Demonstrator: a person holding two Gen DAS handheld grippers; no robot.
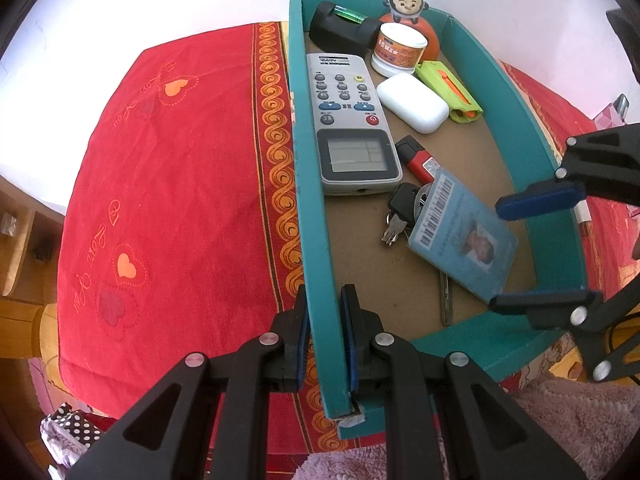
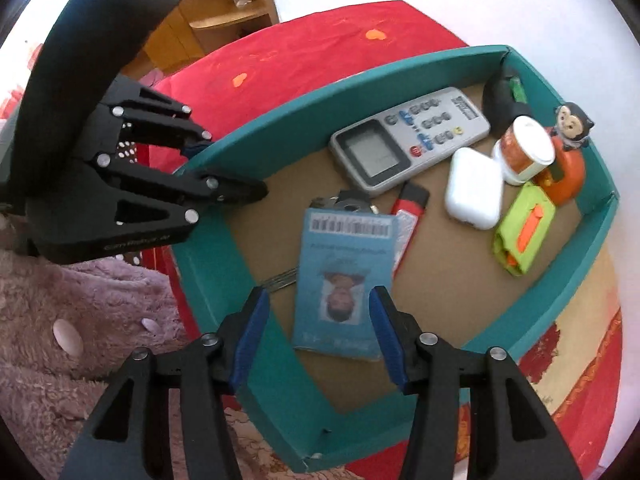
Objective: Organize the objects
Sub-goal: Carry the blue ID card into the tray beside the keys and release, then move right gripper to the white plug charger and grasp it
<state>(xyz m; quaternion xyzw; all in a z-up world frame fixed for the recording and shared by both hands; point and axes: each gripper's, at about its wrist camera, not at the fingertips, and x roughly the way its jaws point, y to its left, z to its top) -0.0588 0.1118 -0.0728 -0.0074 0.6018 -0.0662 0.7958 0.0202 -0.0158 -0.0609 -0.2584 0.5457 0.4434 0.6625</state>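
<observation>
Left gripper (image 1: 325, 336) clamped on the box (image 1: 316, 240) wall, steadying it; right gripper (image 2: 316, 340) open, jaws either side of the ID card (image 2: 344, 280), which lies flat in the box partly over the keys (image 1: 400, 212). Step in hand, as judged: picking the card; next calls for lowering and closing on its edges. Box sits on a red cloth (image 1: 180, 200); wooden shelf (image 2: 224, 8) behind.

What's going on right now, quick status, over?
Left gripper shut on box wall. Right gripper open over ID card, not touching. Card lies on keys; remote beside, clear.
</observation>
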